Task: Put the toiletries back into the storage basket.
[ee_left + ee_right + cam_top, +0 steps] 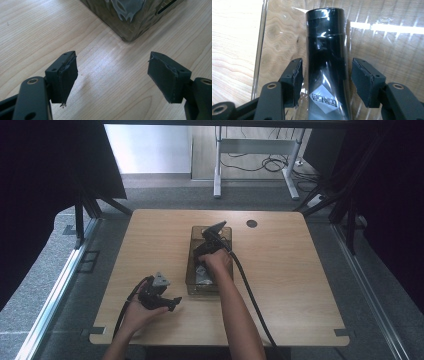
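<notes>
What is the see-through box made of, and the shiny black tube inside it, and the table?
The box looks like clear, tinted plastic: the table's grain shows through its wall and floor, and light glints off it. The black tube seems glossy plastic, maybe wrapped in film, since it carries bright reflections; I can't be sure. The table looks like pale wood or wood-look laminate, with a matte grain pattern.
</notes>
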Demonstrator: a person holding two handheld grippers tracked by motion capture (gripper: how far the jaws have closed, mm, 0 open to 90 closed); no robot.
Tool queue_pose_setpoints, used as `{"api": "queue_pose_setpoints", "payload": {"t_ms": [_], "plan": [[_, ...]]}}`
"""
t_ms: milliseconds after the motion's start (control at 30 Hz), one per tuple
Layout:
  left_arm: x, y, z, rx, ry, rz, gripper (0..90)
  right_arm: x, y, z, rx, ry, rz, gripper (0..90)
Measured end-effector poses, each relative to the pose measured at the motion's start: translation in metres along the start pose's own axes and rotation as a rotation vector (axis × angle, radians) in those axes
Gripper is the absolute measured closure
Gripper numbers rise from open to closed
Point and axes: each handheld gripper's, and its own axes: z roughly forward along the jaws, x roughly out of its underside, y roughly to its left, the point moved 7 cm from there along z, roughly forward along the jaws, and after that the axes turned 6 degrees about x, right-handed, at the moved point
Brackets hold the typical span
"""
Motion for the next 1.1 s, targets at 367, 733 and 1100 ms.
{"api": "queue_pose_setpoints", "payload": {"t_ms": [367, 733, 1100], "plan": [[0.001, 0.001, 0.001, -0.006, 0.002, -0.008, 24.4, 0.002, -0.005, -0.019, 0.002, -0.03, -0.031, 42.2], [0.001, 0.0, 0.002, -0.008, 0.005, -0.003, 24.4, 0.012, -0.01, -0.041, -0.03, -0.054, -0.098, 42.1], [0.002, 0.001, 0.002, -0.01, 0.01, 0.002, 24.4, 0.032, -0.022, -0.081, -0.089, -0.127, -0.182, 41.7]]}}
